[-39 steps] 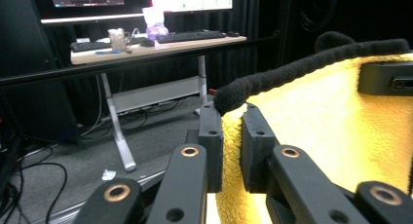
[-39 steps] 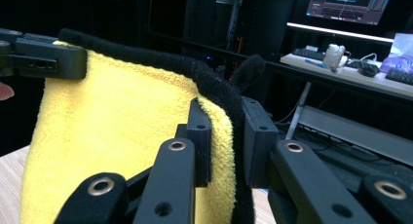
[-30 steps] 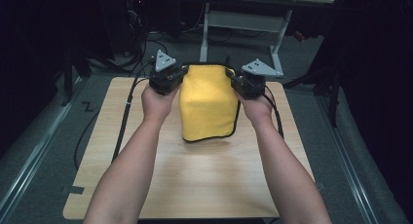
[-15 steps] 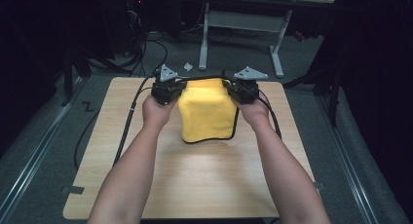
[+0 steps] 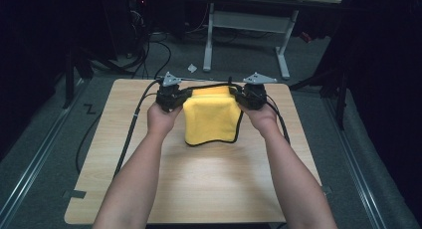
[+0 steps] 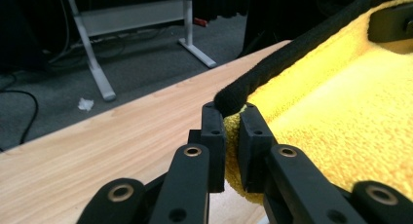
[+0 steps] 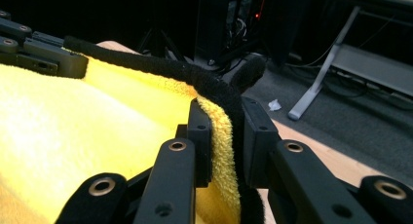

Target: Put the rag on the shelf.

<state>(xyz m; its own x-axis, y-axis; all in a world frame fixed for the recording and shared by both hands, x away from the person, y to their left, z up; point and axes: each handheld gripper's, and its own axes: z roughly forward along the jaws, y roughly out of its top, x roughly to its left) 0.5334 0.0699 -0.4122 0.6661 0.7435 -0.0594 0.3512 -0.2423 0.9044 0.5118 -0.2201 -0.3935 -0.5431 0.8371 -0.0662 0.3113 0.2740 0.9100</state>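
I see a yellow cloth [image 5: 211,120] held up at two corners over the far part of the wooden table [image 5: 199,184].

Its black-trimmed lower edge reaches the tabletop while the upper edge is stretched between my grippers. My left gripper [image 6: 232,118] has its jaws pinching the cloth's left top corner at the black hem [image 6: 292,53]; my right gripper [image 7: 221,124] has its jaws pinching the right top corner the same way.
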